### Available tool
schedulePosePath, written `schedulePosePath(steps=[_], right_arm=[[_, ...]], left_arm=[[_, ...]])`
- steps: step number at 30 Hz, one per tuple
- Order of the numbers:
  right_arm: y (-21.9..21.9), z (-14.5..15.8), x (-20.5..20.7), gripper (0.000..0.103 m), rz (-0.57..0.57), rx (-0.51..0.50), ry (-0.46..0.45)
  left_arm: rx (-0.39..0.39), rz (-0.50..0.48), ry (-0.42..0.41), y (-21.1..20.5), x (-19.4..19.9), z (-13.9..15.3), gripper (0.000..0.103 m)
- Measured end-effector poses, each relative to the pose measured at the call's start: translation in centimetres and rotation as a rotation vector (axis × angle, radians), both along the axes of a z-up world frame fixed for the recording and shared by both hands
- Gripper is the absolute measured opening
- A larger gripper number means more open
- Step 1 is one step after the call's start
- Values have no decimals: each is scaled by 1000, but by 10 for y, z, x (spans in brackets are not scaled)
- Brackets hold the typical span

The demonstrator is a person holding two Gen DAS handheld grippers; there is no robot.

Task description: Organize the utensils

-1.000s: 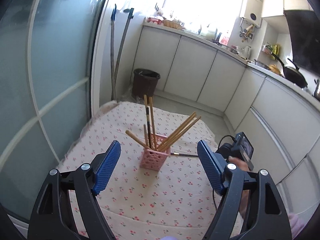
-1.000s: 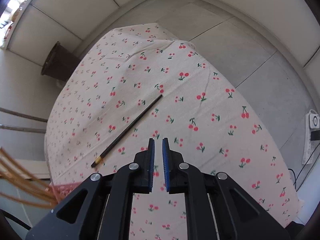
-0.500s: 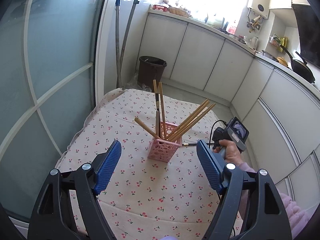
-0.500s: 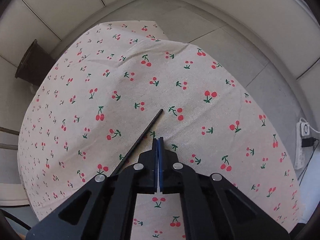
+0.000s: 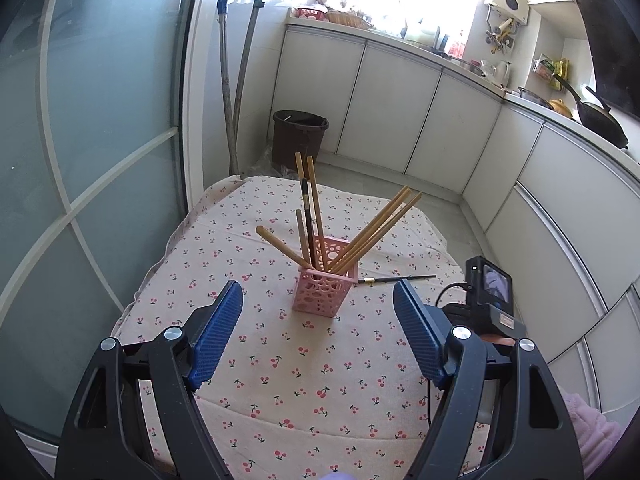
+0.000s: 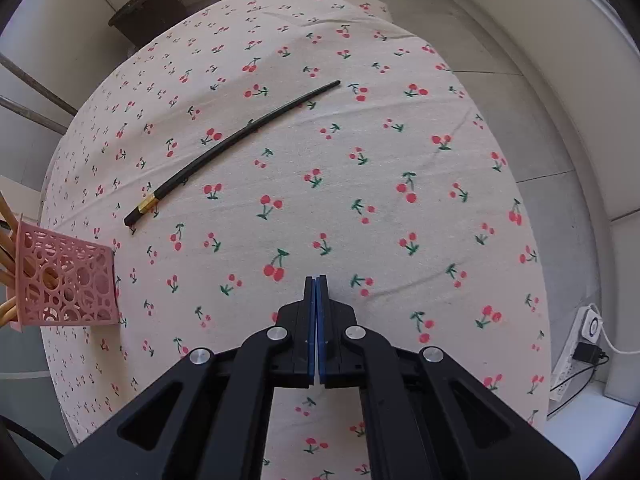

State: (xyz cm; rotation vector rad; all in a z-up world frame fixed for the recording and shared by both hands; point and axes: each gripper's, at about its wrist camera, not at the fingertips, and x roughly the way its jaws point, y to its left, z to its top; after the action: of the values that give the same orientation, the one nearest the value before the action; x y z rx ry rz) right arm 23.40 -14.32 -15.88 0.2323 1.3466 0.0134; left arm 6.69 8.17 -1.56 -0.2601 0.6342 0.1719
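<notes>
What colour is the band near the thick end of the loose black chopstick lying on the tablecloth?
Gold. The band on the chopstick shows best in the right wrist view.

The left wrist view looks across the cherry-print clothed desk point(image 5: 280, 364) toward kitchen cabinets; the right looks steeply down, sharing the pink perforated plastic holder point(image 6: 66, 286) and slim black chopstick point(image 6: 224, 150).

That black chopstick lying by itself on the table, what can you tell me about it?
The black chopstick is a thin, glossy dark stick with a gold band near its thicker end, tapering to a fine tip. It lies flat on the cherry-print tablecloth, its thick end nearest the pink basket but apart from it. Only the cloth touches it; the shut right gripper holds nothing.
</notes>
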Motion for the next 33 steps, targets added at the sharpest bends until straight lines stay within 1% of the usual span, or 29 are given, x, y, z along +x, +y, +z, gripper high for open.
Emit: schedulePosePath(steps=[3,7,10,13,14,15,18,19,20,23,24,25,28,29,31,33], right_arm=[[-15,11,-11,1,-43,16,-9],[-32,24,-13,1,-80,36,-16],[-39,28,-15,1,-114,79,-11],[-55,21,-9,1,-165,167,10],[-49,5,-20,1,-181,200,18],[-54,2,-20,1,-204,236,32],[-52,-14,-4,2,-291,284,54],[-51,-22,14,4,-315,291,57],[-50,-26,24,4,-338,305,59],[-44,-28,45,4,-390,350,56],[-40,-29,59,5,-402,355,52],[-37,-27,65,6,-420,353,46],[-28,-35,91,24,-457,316,57],[-27,-36,95,28,-462,290,62],[-22,-41,107,34,-470,242,80],[-16,-50,117,43,-486,224,100]], left_arm=[[2,-1,7,-1,0,-3,74],[1,-3,8,-1,1,-3,73],[0,-3,11,0,0,-4,73],[-4,1,14,3,0,-4,73],[-7,4,13,5,0,-4,73],[-12,7,12,7,-1,-3,73],[-25,10,15,10,-1,-2,73],[-30,9,17,11,-1,-2,73],[-33,7,18,11,-1,-3,73],[-31,-3,22,9,0,-3,73],[-30,-6,25,9,0,-3,73],[-31,-8,26,9,1,-4,73],[-43,-10,33,13,1,-5,73],[-45,-9,35,14,1,-5,73],[-51,-8,43,17,2,-7,73],[-57,-7,52,19,3,-9,73]])
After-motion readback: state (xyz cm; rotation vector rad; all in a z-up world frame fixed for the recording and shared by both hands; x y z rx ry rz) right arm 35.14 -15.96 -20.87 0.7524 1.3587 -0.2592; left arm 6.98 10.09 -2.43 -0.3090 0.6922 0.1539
